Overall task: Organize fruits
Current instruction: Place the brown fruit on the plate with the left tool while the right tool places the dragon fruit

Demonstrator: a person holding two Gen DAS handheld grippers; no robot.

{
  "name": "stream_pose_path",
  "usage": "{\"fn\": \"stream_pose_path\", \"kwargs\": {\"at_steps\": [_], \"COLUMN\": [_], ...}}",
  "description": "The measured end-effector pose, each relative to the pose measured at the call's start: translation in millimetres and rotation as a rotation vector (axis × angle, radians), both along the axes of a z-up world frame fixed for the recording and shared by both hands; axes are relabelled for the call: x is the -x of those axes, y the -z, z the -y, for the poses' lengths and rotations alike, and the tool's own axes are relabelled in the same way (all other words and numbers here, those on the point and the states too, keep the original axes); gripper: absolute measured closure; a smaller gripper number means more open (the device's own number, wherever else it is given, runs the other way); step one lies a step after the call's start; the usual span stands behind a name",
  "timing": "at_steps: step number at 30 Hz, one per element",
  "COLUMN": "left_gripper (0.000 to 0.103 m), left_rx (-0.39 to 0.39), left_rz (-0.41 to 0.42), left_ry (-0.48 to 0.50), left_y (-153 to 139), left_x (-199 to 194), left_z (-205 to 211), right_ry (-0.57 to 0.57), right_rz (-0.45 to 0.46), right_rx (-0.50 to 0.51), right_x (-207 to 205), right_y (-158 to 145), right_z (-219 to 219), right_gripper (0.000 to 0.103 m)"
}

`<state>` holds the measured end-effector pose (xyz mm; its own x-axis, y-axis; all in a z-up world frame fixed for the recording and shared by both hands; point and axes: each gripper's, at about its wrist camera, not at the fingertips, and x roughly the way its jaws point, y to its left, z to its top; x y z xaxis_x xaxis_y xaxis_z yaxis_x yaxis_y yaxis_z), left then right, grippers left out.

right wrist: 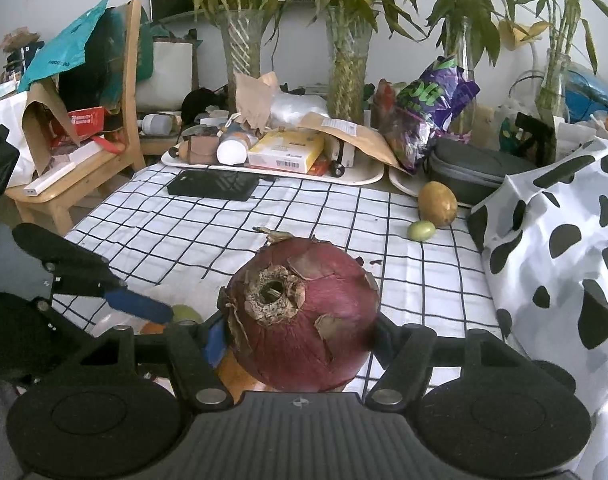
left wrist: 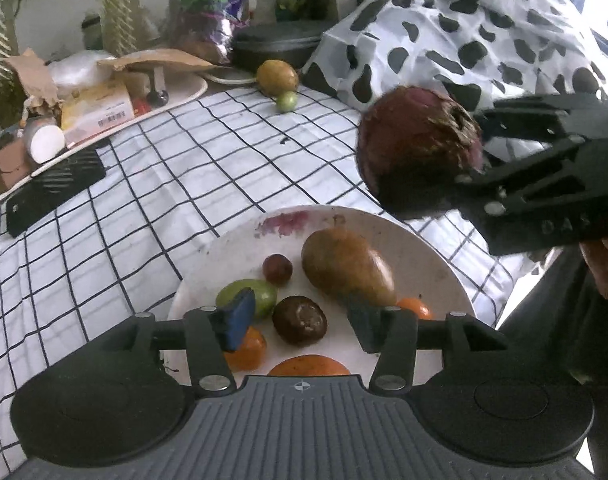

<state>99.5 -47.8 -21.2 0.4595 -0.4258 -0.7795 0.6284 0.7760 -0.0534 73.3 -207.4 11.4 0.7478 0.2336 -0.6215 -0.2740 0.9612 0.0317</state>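
A white plate on the checked tablecloth holds a mango, a small dark red fruit, a green fruit, a dark brown fruit and three orange ones. My left gripper hovers over the plate, open, with the brown fruit in the gap and untouched by the pads. My right gripper is shut on a large dark red round fruit, held in the air right of the plate. A yellow-brown fruit and a small green fruit lie on the cloth farther back.
A long tray of boxes and packets, a black flat object and a grey case line the back. Glass vases with plants stand behind. A cow-patterned cloth rises on the right. A wooden chair stands at the left.
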Motion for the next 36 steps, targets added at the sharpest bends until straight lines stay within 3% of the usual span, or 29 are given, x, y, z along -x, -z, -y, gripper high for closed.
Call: {"fn": "stream_pose_path", "kwargs": {"at_steps": [1, 15, 21, 29, 36], "left_gripper": [0.042, 0.041, 0.041, 0.041, 0.041], "left_rx": [-0.002, 0.102, 0.094, 0.093, 0.091], "left_rz": [0.005, 0.072, 0.086, 0.091, 0.093], "left_ry": [-0.017, -0.231, -0.304, -0.333, -0.340], "left_y": [-0.4, -19.7, -20.9, -20.0, -19.4], "left_x": [0.5, 17.2, 26.8, 39.8, 43.6], "left_z": [-1.4, -43.2, -55.1, -67.3, -72.0], "right_ry": [0.001, -0.056, -0.105, -0.169, -0.150], "right_rz": [0.000, -0.009, -0.028, -0.104, -0.196], "right_rx": [-0.002, -0.010, -0.027, -0.031, -0.020], "right_x": [2.5, 43.3, 59.5, 58.9, 47.7], "right_y": [0.1, 2.4, 2.9, 8.6, 22.3], "right_z": [0.1, -14.0, -27.4, -52.6, -60.5], "right_gripper": [0.033, 0.032, 0.032, 0.032, 0.031]}}
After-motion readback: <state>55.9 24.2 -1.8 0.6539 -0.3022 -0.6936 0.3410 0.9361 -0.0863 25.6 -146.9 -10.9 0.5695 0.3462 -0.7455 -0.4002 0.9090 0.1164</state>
